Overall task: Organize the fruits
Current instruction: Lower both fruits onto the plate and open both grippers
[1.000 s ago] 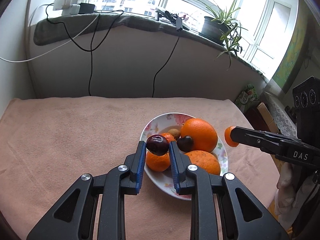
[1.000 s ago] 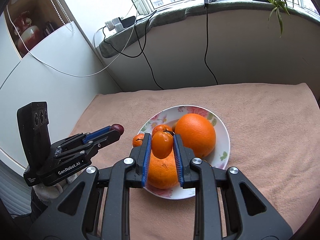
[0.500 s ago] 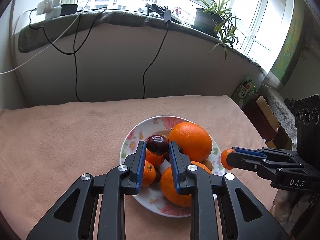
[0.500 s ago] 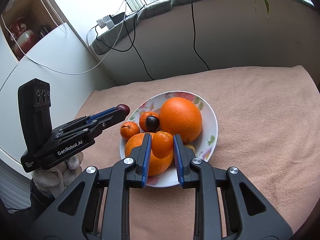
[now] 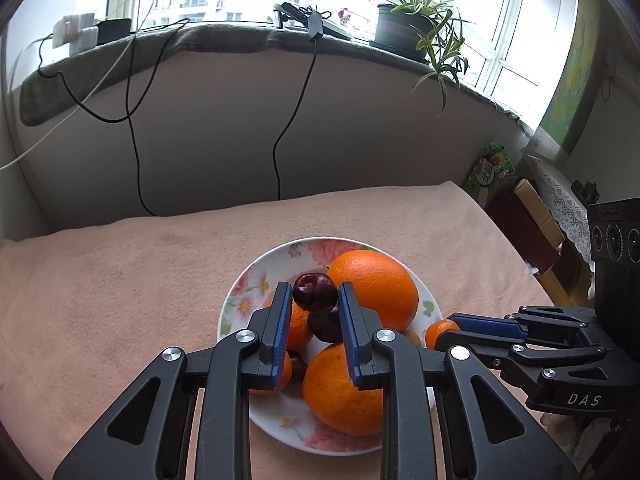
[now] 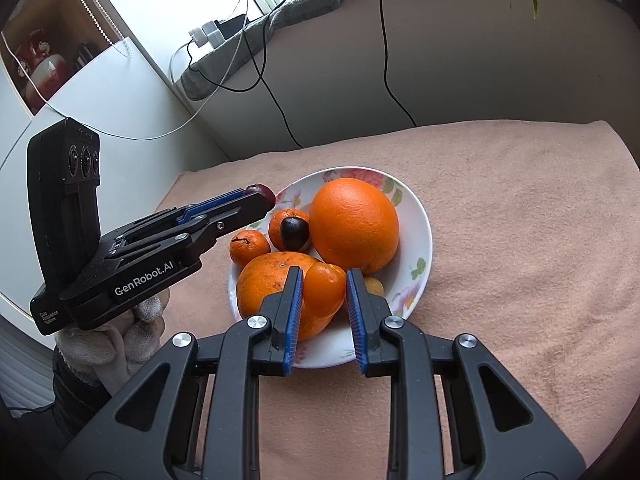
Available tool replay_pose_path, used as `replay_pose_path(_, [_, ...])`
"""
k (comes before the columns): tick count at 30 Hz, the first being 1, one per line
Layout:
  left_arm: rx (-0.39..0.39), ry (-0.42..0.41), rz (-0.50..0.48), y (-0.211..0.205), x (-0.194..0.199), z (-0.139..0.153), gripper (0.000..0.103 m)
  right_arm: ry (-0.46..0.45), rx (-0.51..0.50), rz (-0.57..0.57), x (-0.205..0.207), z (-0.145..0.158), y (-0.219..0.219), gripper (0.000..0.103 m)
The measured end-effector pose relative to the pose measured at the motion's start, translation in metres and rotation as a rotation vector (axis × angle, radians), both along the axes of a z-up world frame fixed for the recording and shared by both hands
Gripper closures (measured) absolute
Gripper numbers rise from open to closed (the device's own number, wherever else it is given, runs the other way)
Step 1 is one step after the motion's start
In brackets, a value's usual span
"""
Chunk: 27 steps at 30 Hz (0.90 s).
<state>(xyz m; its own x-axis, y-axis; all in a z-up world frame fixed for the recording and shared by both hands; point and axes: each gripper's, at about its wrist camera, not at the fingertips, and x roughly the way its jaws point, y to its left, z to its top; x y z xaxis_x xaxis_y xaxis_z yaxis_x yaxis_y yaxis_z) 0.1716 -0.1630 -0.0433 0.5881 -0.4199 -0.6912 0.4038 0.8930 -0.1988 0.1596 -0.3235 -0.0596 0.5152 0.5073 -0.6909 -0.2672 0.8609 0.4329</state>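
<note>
Plate [image 6: 422,236], floral, sitting centre frame on the tan blanket [image 6: 520,260], already crowded. Left gripper [image 5: 313,300] pinching a dark plum [image 5: 315,291] over the pile; right gripper [image 6: 323,294] pinching a kumquat [image 6: 325,288] at lower centre. Lowering each into a gap between the oranges before releasing, avoiding rolling.

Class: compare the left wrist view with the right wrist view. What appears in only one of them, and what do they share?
Left wrist only: the potted plant on the sill and a green packet by the wall.
Right wrist only: a gloved hand under the left claw and a red pot on a shelf.
Both: the plate of oranges, the left claw shut on a plum, the right claw shut on a kumquat.
</note>
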Motion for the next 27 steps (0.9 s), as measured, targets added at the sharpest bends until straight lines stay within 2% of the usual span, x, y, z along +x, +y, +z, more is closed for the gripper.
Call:
replay_pose_path(5, [0.003, -0.001, 0.001, -0.0001, 0.0015, 0.0005, 0.080, 0.005, -0.001, 0.009, 0.0002, -0.0009, 0.0012, 0.080])
replay_pose_path(7, [0.003, -0.001, 0.002, 0.0003, 0.0016, 0.0005, 0.074, 0.004, -0.007, 0.011, -0.0001, -0.0017, 0.0023, 0.080])
replay_pose_path(12, [0.004, -0.003, 0.007, 0.0018, 0.0013, 0.0010, 0.072, 0.011, -0.020, 0.011, 0.0018, -0.0044, 0.0052, 0.079])
replay_pose_path(14, [0.004, -0.006, 0.012, 0.0026, 0.0002, 0.0015, 0.066, 0.007, -0.027, 0.007, 0.0022, -0.0049, 0.0059, 0.067])
replay_pose_path(16, [0.002, -0.009, 0.010, 0.0041, -0.0006, 0.0023, 0.065, -0.011, -0.028, 0.000, 0.0003, -0.0033, 0.0055, 0.041])
replay_pose_path(18, [0.002, -0.009, 0.012, 0.0047, -0.0011, 0.0028, 0.065, -0.028, -0.027, 0.003, -0.0017, -0.0005, 0.0057, 0.036])
replay_pose_path(21, [0.000, -0.011, 0.015, 0.0056, -0.0021, 0.0037, 0.054, -0.036, -0.028, 0.004, -0.0028, 0.0023, 0.0061, 0.036])
replay_pose_path(24, [-0.007, -0.012, 0.021, 0.0076, -0.0034, 0.0055, 0.053, -0.038, -0.028, 0.010, -0.0037, 0.0031, 0.0072, 0.035])
replay_pose_path(27, [-0.005, -0.020, 0.026, 0.0078, -0.0060, 0.0076, 0.044, -0.044, -0.035, 0.008, -0.0060, 0.0026, 0.0086, 0.029])
